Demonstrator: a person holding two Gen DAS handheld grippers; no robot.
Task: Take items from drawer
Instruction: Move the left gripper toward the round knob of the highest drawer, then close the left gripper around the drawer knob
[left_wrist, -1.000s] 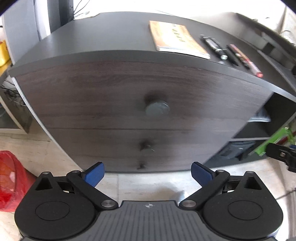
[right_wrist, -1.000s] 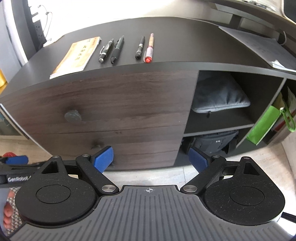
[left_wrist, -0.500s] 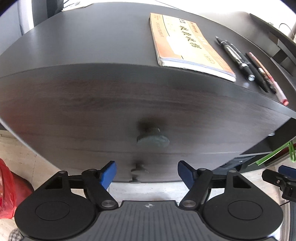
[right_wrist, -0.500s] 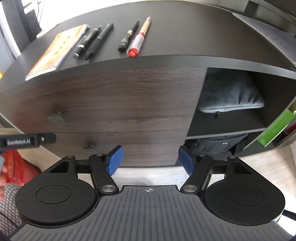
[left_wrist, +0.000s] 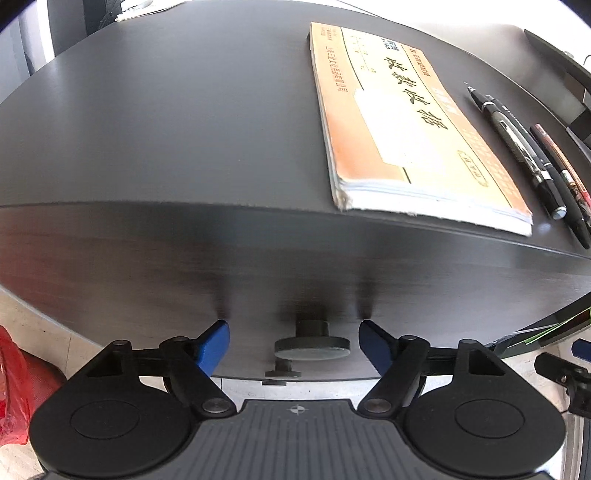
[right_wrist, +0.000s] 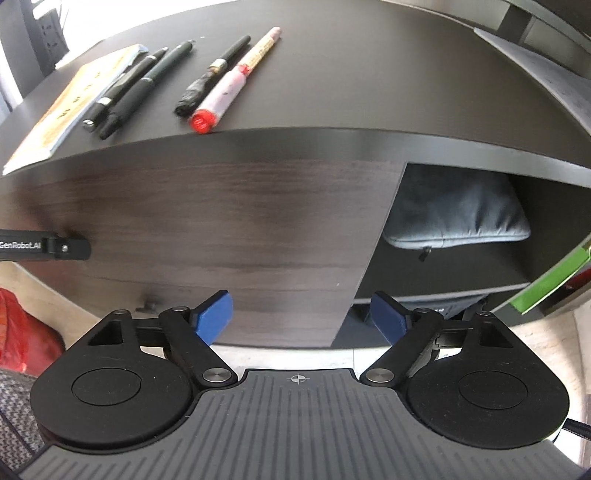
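A dark wood cabinet has a closed top drawer (left_wrist: 295, 266) with a round grey knob (left_wrist: 312, 347). My left gripper (left_wrist: 294, 341) is open, its blue fingers on either side of the knob, close to the drawer front and not touching the knob. The same drawer front shows in the right wrist view (right_wrist: 221, 221), where the left gripper (right_wrist: 44, 245) reaches in from the left. My right gripper (right_wrist: 301, 317) is open and empty, held back from the cabinet near the drawers' right edge.
On the cabinet top lie an orange notebook (left_wrist: 399, 125), several pens (right_wrist: 140, 88) and a red-capped marker (right_wrist: 229, 88). A lower drawer knob (right_wrist: 147, 306) shows below. An open shelf on the right holds a grey pouch (right_wrist: 458, 214). A red bag (left_wrist: 14, 391) sits on the floor at left.
My left gripper has moved in close to the top drawer, bringing the knob between its open fingers. My right gripper has moved closer to the cabinet and narrowed a little.
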